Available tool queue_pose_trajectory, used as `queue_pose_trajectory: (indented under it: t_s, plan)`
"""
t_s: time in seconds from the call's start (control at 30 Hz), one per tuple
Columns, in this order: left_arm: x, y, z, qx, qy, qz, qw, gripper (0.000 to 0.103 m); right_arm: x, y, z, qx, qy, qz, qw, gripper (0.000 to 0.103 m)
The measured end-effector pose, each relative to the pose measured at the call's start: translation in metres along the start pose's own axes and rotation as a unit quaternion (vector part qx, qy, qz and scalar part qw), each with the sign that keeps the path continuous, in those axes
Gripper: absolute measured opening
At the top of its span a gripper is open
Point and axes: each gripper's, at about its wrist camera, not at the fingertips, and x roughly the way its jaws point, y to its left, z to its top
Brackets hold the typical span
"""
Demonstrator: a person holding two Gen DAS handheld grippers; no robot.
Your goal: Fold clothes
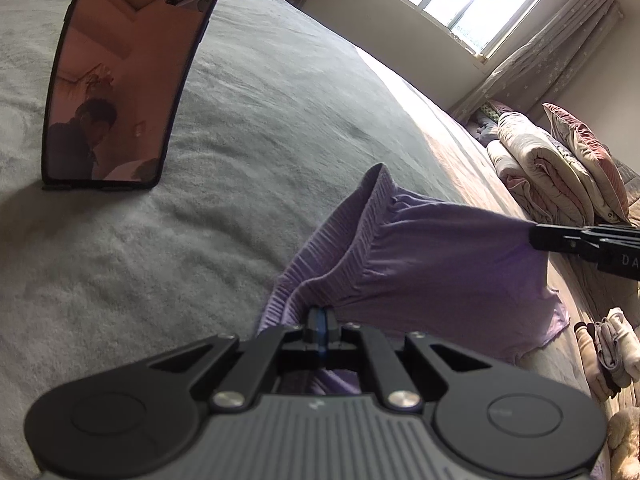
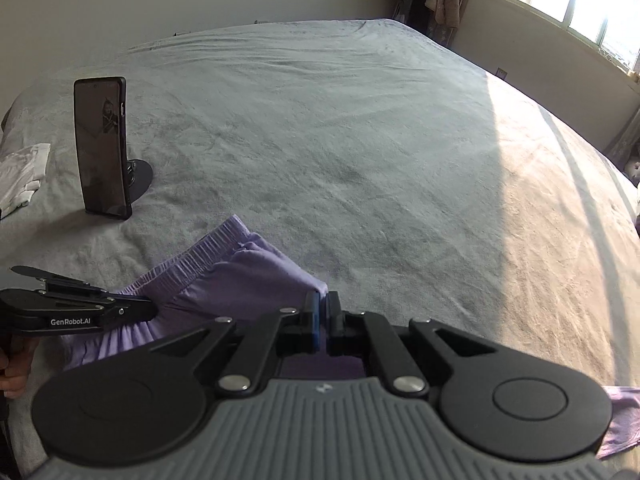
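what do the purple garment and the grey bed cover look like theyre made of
Purple garment: looks like a thin, matte knit, maybe cotton jersey; it drapes softly and has a ribbed, gathered elastic waistband. Grey bed cover: seems a plush fleece or short-pile velvet, since it shows brushed streaks and a fuzzy nap. Exact fibres can't be told.

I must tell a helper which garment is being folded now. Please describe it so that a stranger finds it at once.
Look at the wide grey bed cover. Near its front edge, right of the upright phone, the purple shorts hang between the left gripper and the right gripper. Their lilac colour and ribbed waistband differ from the white cloth beside the phone.
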Motion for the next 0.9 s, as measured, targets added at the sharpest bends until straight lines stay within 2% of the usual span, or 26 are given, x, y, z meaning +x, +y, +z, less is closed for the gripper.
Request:
queue_pose_trajectory:
  t_s: [0.13,0.47,0.67,0.9]
  plan:
    - [-0.001,0.001,-0.001,0.001,-0.003,0.0,1.0,0.002,-0.028,0.01,-0.012,0.018,-0.004,0.006,1.0,0.003]
    - [-0.002,0.0,-0.001,-0.006,-0.003,0.002,1.0,0.002,-0.078,0.041,-0.05,0.059,-0.009,0.067,0.996,0.003]
    - [-0.002,0.002,-0.001,-0.012,-0.002,-0.001,0.9999,0.002,-0.063,0.066,-0.089,0.085,0.028,0.119,0.989,0.004]
    - [-0.003,0.004,-0.001,-0.014,-0.002,-0.003,0.9999,0.002,-0.031,0.069,-0.122,0.142,0.044,0.131,0.98,0.004]
